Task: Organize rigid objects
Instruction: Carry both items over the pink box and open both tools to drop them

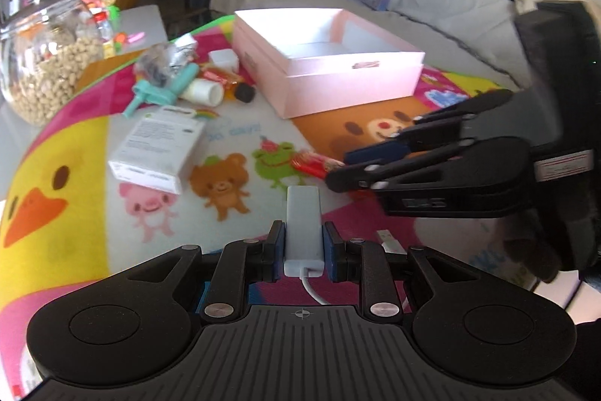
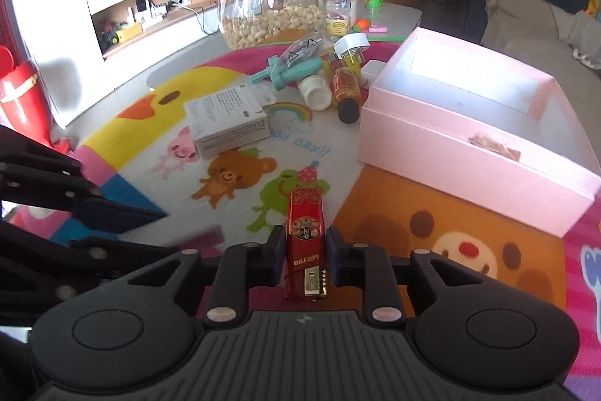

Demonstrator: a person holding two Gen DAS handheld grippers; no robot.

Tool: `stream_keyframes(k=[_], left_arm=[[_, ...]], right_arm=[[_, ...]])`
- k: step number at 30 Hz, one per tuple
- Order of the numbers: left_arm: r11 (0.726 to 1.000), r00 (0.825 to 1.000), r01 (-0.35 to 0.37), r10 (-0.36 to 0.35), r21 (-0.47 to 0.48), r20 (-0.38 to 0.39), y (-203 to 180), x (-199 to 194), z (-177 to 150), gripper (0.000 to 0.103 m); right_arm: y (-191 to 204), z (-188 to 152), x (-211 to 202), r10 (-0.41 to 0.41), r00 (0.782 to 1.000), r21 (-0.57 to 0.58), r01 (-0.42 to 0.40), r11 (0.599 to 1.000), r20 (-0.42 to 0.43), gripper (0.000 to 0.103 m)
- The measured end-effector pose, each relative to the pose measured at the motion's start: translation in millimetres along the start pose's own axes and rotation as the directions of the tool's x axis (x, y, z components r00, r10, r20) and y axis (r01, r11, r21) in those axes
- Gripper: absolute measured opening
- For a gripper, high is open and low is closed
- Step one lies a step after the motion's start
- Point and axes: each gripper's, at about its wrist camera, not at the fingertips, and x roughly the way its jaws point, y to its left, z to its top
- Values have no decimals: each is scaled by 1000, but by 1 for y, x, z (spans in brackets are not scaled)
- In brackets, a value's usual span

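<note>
We have both hands loaded here. The left gripper [image 1: 303,247] has its jaws clamped on the white adapter [image 1: 303,224], which pokes forward from between them with its white cable [image 1: 313,290] trailing back toward us. The right gripper [image 2: 303,258] has its jaws clamped on the red lighter [image 2: 305,239], long axis pointing ahead, metal end toward us.

Our landmark is the pink box [image 2: 462,141], open-topped and sitting on the cartoon mat [image 2: 233,175] that covers the counter. From the left wrist view the pink box [image 1: 338,81] lies ahead and a little to the right, well apart from the adapter. From the right wrist view it is ahead and to the right, near but not touching the lighter. Both grippers sit low over the mat; whether the held items have cleared it, we cannot tell.

So we judge we are at the carry step: two things grasped, none dropped in yet. The box interior looks white and bare where we can see it.

Next we need to lift, travel over the near wall of the box and release inside, one hand at a time so the grippers do not crowd each other. The dangling cable may snag on the rim.

Left of the box waits the rest: a white carton [image 2: 225,123], a teal tool [image 2: 289,72], a white bottle [image 2: 315,89], an amber bottle [image 2: 345,93], and beyond them a nut jar [image 2: 270,6].
</note>
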Motion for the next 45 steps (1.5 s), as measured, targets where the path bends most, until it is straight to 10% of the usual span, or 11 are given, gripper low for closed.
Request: stream_keyframes(k=[8,17,19,29,37,45], left_arm=[[995,987,65,-76,73,145,-18,-9,56,24],[991,886,107,-134,85,444,-21,-13,204,25],[991,876,129,-126,25,466,-13,4,222,25],[988,972,-33,67,-151,225,62,57,155,25],[969,987,-108,132,-224,95,136,46,91,25],[993,990,-90,98,-79,105,112,37,64,29]], right_arm=[[-43,5,-91,-112,980,137,90,986,163,22],[-92,106,-131,-262,877,182,203,962,403,24],[-109,120,-125,-282,873,220,207,953,398,40],[-126,56,-75,-341,905,245,281,928,255,56],[-86,23,-45,-239,948,158,208,965,212,56],[-58,21,-30,-153,973,119,134,984,171,57]])
